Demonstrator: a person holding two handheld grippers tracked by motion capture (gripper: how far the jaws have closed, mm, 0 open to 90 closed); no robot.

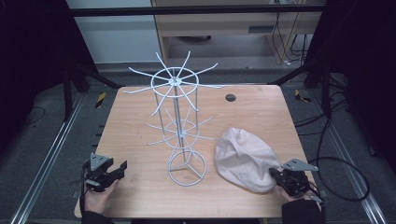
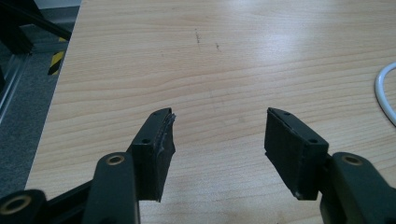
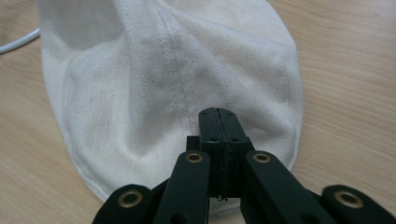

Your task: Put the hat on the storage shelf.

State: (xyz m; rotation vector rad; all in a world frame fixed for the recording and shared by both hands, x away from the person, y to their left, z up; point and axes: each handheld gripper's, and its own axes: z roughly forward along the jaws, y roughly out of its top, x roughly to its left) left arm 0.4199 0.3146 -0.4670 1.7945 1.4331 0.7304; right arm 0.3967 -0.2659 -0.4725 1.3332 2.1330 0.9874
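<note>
A cream fabric cap [image 1: 243, 156] lies on the wooden table [image 1: 140, 112], right of a white wire rack [image 1: 180, 116] with spoke-like arms. My right gripper [image 1: 275, 173] sits at the cap's near right edge. In the right gripper view the right gripper [image 3: 219, 112] has its jaws pressed together on the cap [image 3: 140, 84], whose fabric rises in a ridge toward them. My left gripper [image 1: 122, 168] rests at the table's near left corner. In the left gripper view the left gripper [image 2: 219, 135] is open over bare wood with nothing between its pads.
The rack's round wire base [image 1: 187, 169] stands between the two grippers; part of its ring shows as a white wire [image 2: 380, 88] in the left gripper view. A small dark disc [image 1: 230, 97] lies at the far right of the table. Black frame legs and cables surround the table.
</note>
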